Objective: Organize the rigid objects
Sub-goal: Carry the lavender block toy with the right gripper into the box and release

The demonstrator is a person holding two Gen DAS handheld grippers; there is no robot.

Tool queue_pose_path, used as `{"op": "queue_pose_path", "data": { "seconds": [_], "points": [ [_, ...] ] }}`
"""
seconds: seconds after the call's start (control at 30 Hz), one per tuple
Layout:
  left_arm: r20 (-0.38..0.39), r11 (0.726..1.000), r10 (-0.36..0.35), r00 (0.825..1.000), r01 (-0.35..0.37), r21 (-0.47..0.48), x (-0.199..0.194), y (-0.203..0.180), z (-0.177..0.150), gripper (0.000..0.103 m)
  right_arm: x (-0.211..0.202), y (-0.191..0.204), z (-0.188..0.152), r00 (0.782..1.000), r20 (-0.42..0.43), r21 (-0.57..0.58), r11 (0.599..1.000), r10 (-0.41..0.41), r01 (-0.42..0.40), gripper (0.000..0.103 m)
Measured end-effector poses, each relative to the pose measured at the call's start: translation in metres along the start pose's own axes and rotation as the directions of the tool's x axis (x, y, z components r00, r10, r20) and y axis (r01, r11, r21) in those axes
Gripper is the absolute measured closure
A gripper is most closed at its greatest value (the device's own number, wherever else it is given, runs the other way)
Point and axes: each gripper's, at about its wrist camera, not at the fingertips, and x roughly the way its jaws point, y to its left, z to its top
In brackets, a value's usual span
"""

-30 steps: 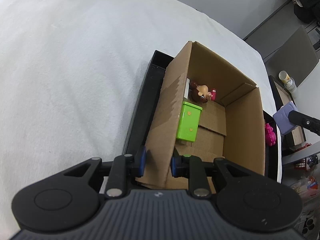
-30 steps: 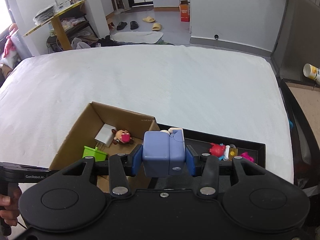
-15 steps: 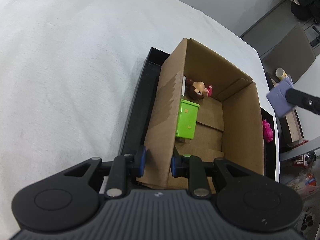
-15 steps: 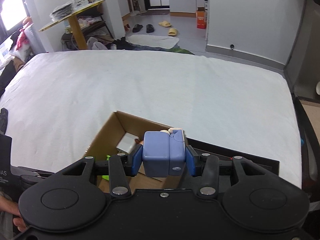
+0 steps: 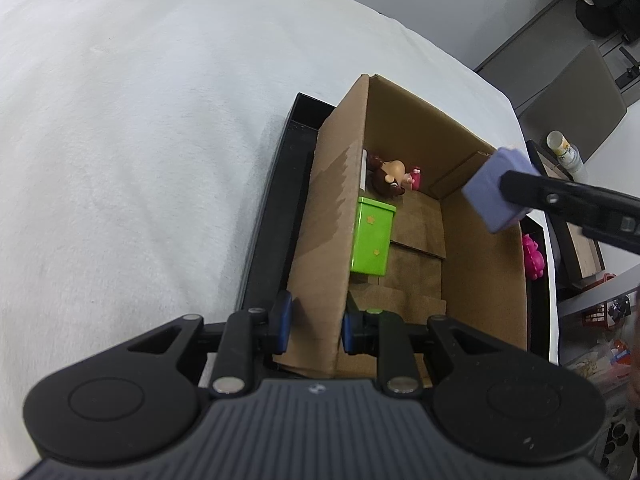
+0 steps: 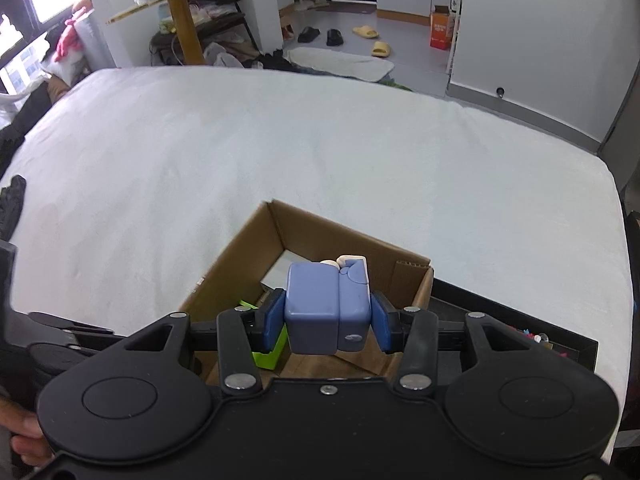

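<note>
Carried further over the cardboard box (image 6: 320, 264) since a second ago, the blue block (image 6: 326, 310) is now seen above the box's open top instead of off beside it. It is pinched on two opposite sides by the right claw (image 6: 326, 322), a grip on flat faces that likely keeps it from twisting; a small cream part sticks out of its far end. In the left wrist view the block (image 5: 494, 192) hangs over the box's far corner, not yet inside.

The box wall (image 5: 320, 264) is clamped by the left claw (image 5: 314, 322), one pad outside, one inside, unmoved across the frames. Probably this is done so the light box stays put while things are dropped in.

Inside the box a green box (image 5: 372, 240) stands against the clamped wall, with a brown-haired doll (image 5: 390, 178) behind it at the far end; bare floor is left beside them for the block.

The box sits in a black tray (image 5: 276, 208) on a white bed (image 5: 140, 140). A pink toy (image 5: 532, 256) is left in the tray outside the box, so more sorting seems due.
</note>
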Motion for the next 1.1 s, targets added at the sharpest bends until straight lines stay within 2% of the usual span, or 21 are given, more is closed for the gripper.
{"op": "queue_pose_path", "data": {
  "seconds": [0.33, 0.43, 0.7, 1.1],
  "points": [
    [-0.001, 1.000, -0.010, 1.000, 0.010, -0.005, -0.001, 0.004, 0.000, 0.080, 0.022, 0.011, -0.004, 0.996, -0.024, -0.064, 0.994, -0.087, 0.086, 0.059],
    [0.000, 1.000, -0.008, 1.000, 0.008, -0.004, -0.001, 0.003, -0.001, 0.080, 0.023, 0.012, -0.005, 0.990, -0.019, -0.086, 0.987, -0.140, 0.138, 0.058],
    [0.012, 1.000, -0.003, 1.000, 0.003, -0.001, -0.003, -0.001, -0.001, 0.078, -0.005, 0.002, -0.008, 0.993, 0.015, -0.027, 0.993, -0.113, 0.113, 0.057],
    [0.012, 1.000, 0.008, 1.000, -0.008, -0.008, -0.003, -0.003, -0.003, 0.078, -0.030, -0.026, -0.025, 0.996, -0.003, 0.063, 0.994, -0.088, 0.088, 0.052]
  ]
}}
